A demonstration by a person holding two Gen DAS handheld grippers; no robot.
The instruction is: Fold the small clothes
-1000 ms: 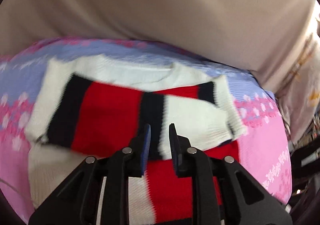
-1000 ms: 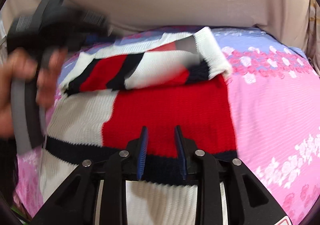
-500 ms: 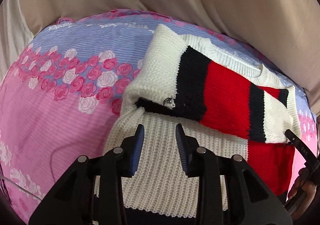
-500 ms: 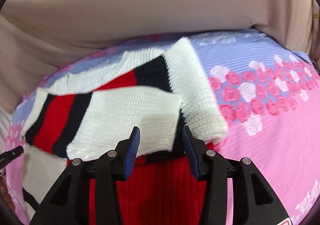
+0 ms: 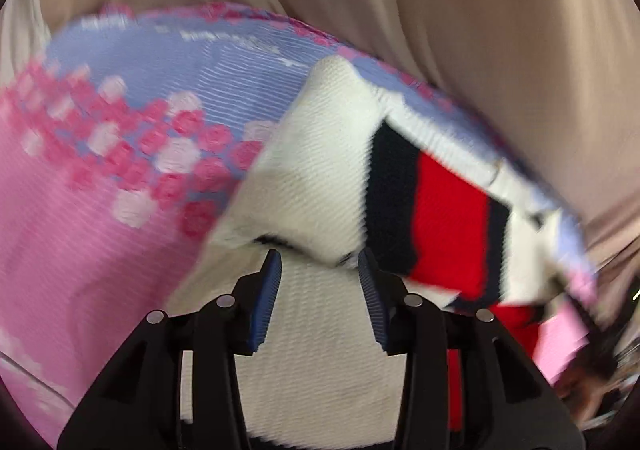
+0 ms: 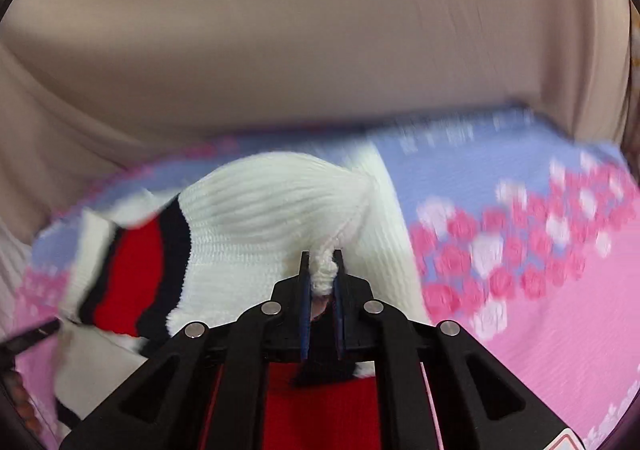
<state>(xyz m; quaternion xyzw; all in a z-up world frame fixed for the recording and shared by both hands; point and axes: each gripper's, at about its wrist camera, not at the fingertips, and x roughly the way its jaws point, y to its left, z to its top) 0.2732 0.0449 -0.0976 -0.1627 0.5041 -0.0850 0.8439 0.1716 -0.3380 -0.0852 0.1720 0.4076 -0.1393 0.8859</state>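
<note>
While the right gripper (image 6: 321,266) pinches the sweater (image 6: 260,218) (white knit) — the left gripper (image 5: 320,270) gapes.

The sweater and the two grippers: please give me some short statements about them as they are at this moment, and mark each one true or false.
1. The right gripper is shut on white knit of the sweater. True.
2. The left gripper is shut on the sweater. False: it is open, nothing between its fingers, with white knit beyond them.
3. The sweater lies on a pink and blue flowered sheet. True.
4. The sweater is plain green. False: it is white, red and black.
5. Beige fabric fills the background in the right wrist view. True.
</note>
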